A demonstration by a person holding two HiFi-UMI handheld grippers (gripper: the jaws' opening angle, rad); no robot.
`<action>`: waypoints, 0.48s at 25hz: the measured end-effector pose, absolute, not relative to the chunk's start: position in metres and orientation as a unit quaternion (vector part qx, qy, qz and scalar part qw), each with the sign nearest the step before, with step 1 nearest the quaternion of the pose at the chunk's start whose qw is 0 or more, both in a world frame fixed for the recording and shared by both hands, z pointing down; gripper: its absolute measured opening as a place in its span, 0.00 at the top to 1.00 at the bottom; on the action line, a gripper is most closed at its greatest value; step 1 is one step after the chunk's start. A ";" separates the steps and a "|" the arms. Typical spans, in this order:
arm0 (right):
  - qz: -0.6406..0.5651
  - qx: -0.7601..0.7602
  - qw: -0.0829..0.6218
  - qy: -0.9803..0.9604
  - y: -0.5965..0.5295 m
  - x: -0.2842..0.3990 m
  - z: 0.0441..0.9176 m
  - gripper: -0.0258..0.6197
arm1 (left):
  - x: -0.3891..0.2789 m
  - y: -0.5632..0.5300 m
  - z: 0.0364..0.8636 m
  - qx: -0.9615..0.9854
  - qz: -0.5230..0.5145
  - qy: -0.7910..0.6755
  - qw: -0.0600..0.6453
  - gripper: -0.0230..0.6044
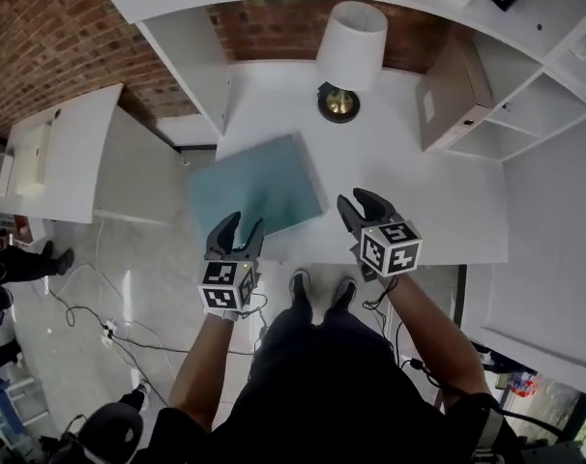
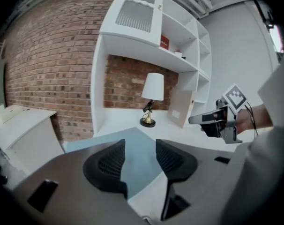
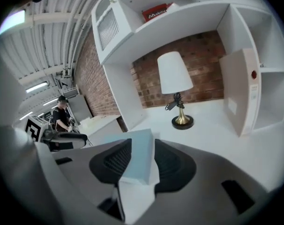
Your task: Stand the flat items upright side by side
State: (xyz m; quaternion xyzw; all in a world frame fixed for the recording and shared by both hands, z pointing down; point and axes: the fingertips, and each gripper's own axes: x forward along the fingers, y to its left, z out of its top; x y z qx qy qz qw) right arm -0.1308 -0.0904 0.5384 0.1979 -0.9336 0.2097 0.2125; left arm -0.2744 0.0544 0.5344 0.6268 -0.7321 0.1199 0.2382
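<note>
Hovering with jaws half open and gripping nothing: left gripper (image 1: pixel 241 226) and right gripper (image 1: pixel 359 203), near the teal book (image 1: pixel 259 187), flat and overhanging the bench (image 1: pixel 399 191). Likely to slide floorward if nudged or pinched off-centre. Overhang shown only in head view; the book's thick edge only in right gripper view.

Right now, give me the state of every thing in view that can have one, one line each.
Teal flat item: lying flat on the desk, not yet stood up.
Beige flat item: standing on edge by the shelf unit.
Lamp: upright; lit or not, cannot tell.
Left gripper: jaws apart, holding nothing.
Right gripper: jaws apart, holding nothing.
</note>
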 end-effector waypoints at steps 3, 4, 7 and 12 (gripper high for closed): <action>0.238 0.169 0.237 -0.927 -0.079 -0.148 0.569 0.72 | -0.308 0.089 0.555 0.572 0.112 -0.764 0.276 0.61; 0.245 0.159 0.245 -0.924 -0.075 -0.154 0.578 0.71 | -0.318 0.100 0.562 0.554 0.109 -0.774 0.288 0.59; 0.269 0.132 0.271 -0.915 -0.062 -0.168 0.608 0.70 | -0.345 0.133 0.587 0.502 0.102 -0.794 0.328 0.57; 0.305 0.118 0.300 -0.896 -0.056 -0.183 0.642 0.65 | -0.374 0.164 0.630 0.444 0.061 -0.796 0.407 0.55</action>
